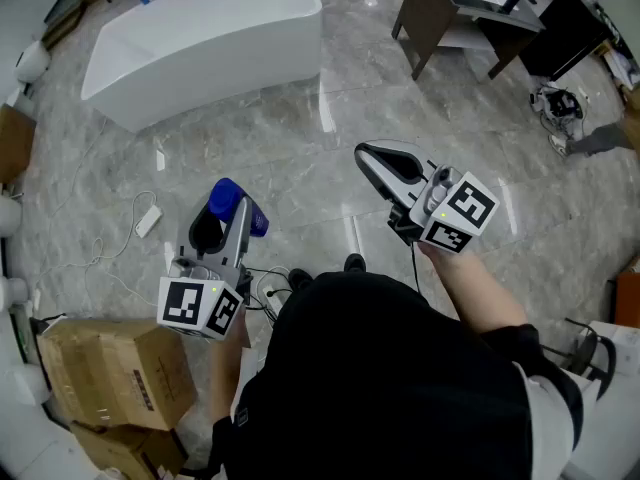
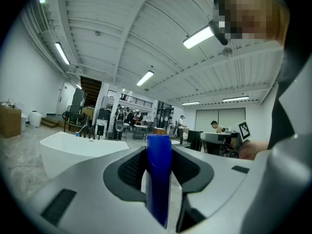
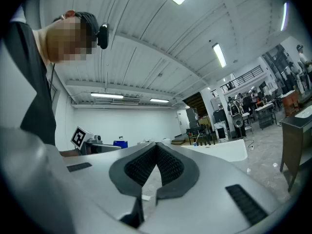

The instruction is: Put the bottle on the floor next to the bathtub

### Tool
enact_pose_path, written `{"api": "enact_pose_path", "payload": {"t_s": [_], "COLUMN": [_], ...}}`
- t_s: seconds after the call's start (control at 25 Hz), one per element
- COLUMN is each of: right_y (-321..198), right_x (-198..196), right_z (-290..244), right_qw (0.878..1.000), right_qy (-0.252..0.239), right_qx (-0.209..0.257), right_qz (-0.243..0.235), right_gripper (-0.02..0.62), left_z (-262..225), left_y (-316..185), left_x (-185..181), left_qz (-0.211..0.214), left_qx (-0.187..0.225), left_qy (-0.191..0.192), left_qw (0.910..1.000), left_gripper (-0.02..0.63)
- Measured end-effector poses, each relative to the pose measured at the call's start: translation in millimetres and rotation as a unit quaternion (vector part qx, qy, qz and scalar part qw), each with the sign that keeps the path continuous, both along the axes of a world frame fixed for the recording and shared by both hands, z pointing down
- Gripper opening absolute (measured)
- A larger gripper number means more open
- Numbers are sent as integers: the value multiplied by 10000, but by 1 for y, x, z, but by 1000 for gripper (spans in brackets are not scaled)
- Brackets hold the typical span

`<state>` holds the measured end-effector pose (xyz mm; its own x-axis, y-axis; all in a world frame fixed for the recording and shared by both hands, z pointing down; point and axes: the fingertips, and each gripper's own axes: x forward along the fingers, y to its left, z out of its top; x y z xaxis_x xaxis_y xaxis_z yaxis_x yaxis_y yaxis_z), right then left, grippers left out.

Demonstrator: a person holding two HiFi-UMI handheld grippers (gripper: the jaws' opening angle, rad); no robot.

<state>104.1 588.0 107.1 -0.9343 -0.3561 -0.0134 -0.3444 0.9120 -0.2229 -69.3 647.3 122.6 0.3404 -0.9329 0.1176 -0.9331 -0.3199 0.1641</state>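
Clearly the blue bottle sits pinched in the left claw. Only the head view shows it above the floor, well apart from the bathtub. The right gripper view shows the right claw pressed together, empty.

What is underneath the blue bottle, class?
Grey marble floor shows below the blue bottle, which the left gripper holds clamped in its fingers. The bottle and gripper cover the floor directly beneath, so that patch cannot be seen.
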Motion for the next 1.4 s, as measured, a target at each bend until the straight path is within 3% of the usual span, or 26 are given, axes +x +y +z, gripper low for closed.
{"api": "enact_pose_path", "payload": {"t_s": [0.4, 0.72, 1.0, 1.4], "right_y": [1, 13, -7, -83], "right_x": [28, 70, 102, 80], "right_z": [2, 2, 15, 38], "right_qw": [10000, 9978, 9965, 9962], "right_qy": [-45, -250, -404, -193], "right_qx": [-65, -130, -381, -556], "right_qz": [-50, -601, -630, -645], "right_gripper": [28, 28, 28, 28], "left_z": [0, 2, 4, 19], "left_y": [-4, -13, -33, -118], "left_x": [30, 75, 100, 78], "left_qz": [29, -64, -51, 3], "left_qx": [-45, -154, -219, -110], "left_qy": [-24, -179, -282, -129], "left_qw": [10000, 9997, 9993, 9999], "left_gripper": [161, 160, 161, 160]}}
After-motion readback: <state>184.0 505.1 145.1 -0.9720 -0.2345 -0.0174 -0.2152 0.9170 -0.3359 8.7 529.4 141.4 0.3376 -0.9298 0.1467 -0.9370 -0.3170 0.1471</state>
